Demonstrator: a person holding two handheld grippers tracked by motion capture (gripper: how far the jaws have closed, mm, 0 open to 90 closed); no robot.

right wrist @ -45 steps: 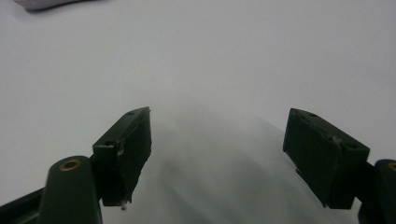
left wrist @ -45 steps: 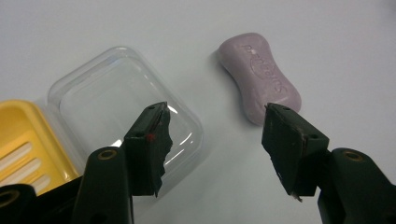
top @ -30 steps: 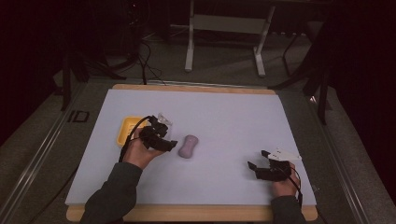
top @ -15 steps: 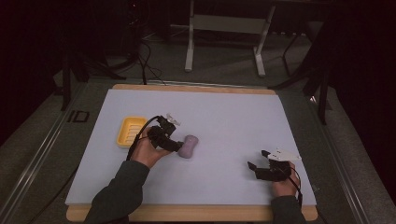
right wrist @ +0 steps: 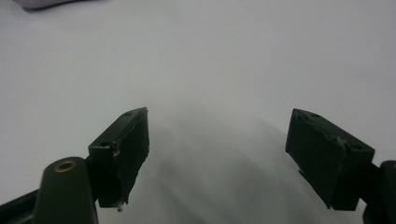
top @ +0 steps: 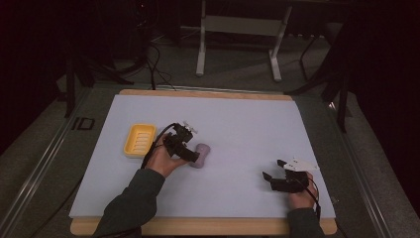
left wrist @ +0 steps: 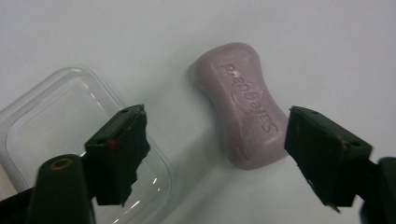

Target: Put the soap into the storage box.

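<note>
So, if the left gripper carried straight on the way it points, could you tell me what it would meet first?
Most likely the soap bar: it lies just ahead between the open left gripper jaws, nearer the right one. The clear lid sits off to the side.

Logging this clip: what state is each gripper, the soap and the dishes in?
Left gripper: open, above the soap.
Right gripper: open, empty, over bare table.
Soap bar: flat on the table, lettering up, ungrasped.
Clear lid: on the table, empty.
Yellow soap dish: empty.
</note>
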